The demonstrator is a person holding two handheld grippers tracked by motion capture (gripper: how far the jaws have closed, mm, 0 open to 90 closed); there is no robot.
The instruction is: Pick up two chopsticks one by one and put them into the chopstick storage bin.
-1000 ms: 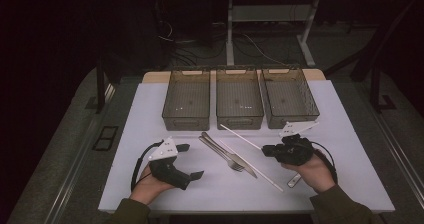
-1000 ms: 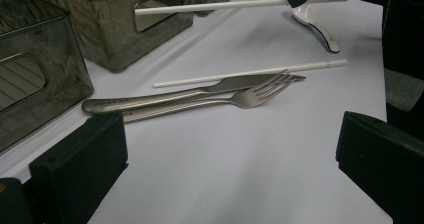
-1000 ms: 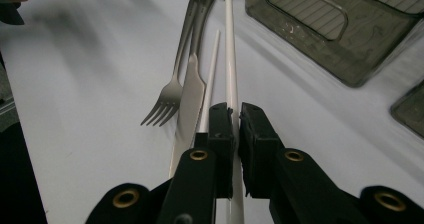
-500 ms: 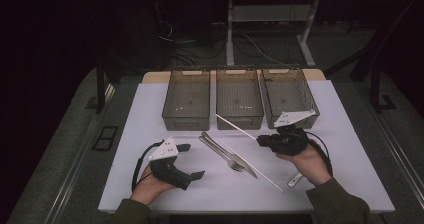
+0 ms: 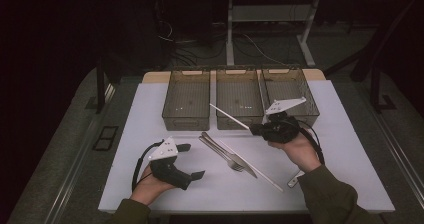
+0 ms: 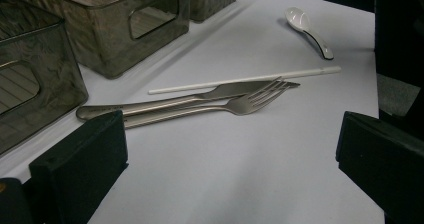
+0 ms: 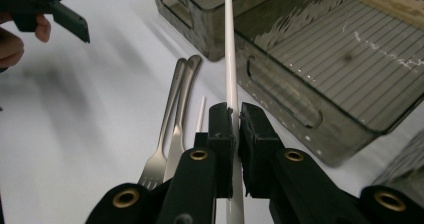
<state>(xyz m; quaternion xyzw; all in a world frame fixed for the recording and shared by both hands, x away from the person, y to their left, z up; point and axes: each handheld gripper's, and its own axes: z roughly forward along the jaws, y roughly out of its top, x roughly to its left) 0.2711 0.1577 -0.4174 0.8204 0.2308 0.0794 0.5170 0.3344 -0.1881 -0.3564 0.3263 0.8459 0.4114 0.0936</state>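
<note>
Chopstick [image 7: 229,59], white and thin, is pinched between the closed jaws of the right gripper [image 7: 232,115] and juts ahead of it over the middle bin [image 7: 320,59]; it looks light, stiff and slick, so a hold nearer mid-length should resist swivelling. Below the gripper lie a fork [image 7: 160,144], knife [image 7: 184,109] and second chopstick [image 6: 240,80], while the left gripper [image 5: 191,160] rests wide open.

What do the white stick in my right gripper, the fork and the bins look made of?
White chopstick: probably plastic, smooth, uniformly white with a mild sheen. Fork: likely brushed steel, grey with soft highlights. Bins: smoky see-through plastic, ribbed floors showing through the walls.
</note>
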